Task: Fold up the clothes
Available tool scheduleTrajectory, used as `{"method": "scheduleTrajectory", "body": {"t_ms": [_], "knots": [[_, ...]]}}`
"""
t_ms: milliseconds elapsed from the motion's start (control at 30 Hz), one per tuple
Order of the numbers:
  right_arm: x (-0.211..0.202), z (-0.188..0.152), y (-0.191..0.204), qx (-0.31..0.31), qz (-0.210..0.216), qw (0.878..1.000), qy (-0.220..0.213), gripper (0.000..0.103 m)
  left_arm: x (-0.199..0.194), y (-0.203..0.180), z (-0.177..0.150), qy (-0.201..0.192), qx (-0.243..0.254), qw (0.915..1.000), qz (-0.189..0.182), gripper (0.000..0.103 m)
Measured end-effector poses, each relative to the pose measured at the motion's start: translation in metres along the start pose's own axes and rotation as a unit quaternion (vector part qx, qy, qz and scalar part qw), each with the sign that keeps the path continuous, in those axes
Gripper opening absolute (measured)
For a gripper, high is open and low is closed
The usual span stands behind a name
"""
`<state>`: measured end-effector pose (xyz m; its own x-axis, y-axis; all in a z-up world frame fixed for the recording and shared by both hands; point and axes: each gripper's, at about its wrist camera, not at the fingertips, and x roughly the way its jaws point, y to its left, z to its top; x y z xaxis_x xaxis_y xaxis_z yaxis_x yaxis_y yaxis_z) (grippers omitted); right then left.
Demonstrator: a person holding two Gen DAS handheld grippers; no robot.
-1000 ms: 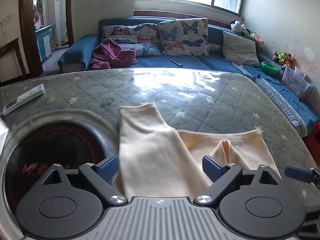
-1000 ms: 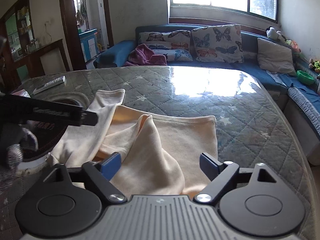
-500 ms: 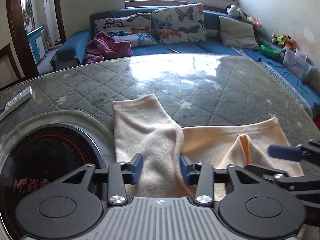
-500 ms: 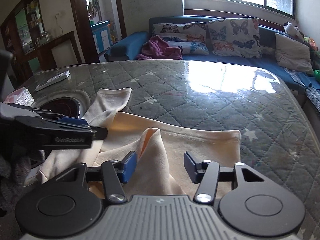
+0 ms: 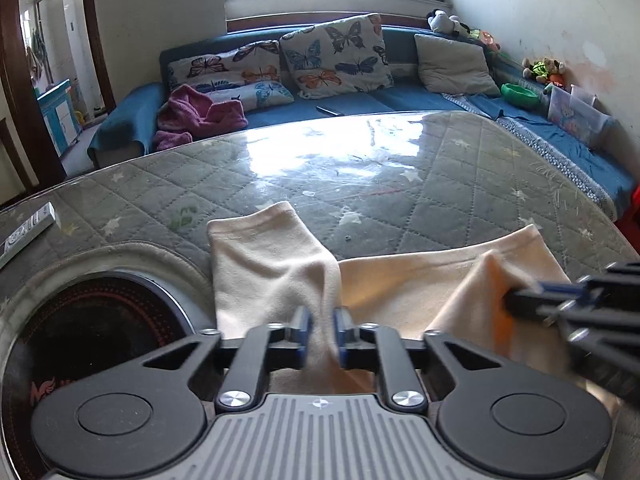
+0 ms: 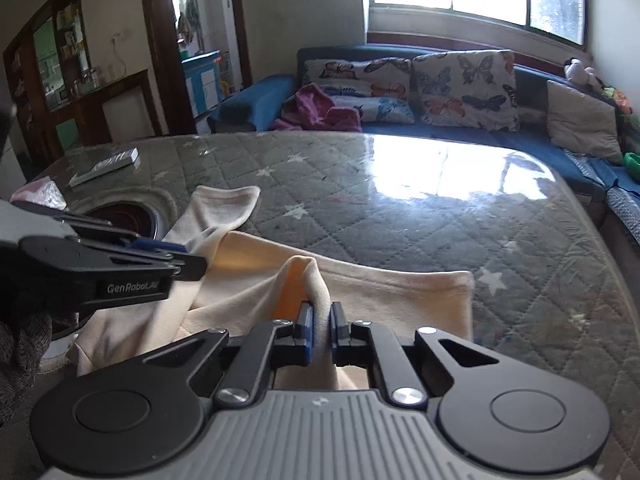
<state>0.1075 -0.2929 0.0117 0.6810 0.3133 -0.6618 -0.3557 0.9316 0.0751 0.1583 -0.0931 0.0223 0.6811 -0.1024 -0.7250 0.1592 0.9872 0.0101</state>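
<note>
Near the table's front edge, both claws [image 5: 322, 330] [image 6: 319, 330] have just clamped cream garment [image 5: 272, 264] folds

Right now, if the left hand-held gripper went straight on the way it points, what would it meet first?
The left hand-held gripper, shut on a fold of the cream garment, points forward and down. It would likely first press more of that garment, then the quilted table under it. Depth is hard to judge.

A cream garment [image 5: 400, 284] lies rumpled on the quilted surface [image 5: 440, 184], two folds lifted into peaks, one sleeve outstretched.
</note>
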Motion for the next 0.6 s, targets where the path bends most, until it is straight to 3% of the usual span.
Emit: {"method": "scheduleTrajectory", "body": {"t_ms": [300, 500, 600], "knots": [[-0.075, -0.016, -0.015, 0.006, -0.074, 0.994, -0.075, 0.006, -0.058, 0.036, -0.016, -0.042, -0.040, 0.9983, 0.004, 0.003], [-0.139, -0.050, -0.028, 0.039, -0.142, 0.981, -0.124, 0.006, -0.093, 0.054, -0.035, -0.054, -0.057, 0.9969, 0.000, 0.003], [-0.157, -0.070, -0.032, 0.060, -0.161, 0.977, -0.123, 0.006, -0.096, 0.048, -0.038, -0.050, -0.054, 0.9972, -0.012, 0.005]]}}
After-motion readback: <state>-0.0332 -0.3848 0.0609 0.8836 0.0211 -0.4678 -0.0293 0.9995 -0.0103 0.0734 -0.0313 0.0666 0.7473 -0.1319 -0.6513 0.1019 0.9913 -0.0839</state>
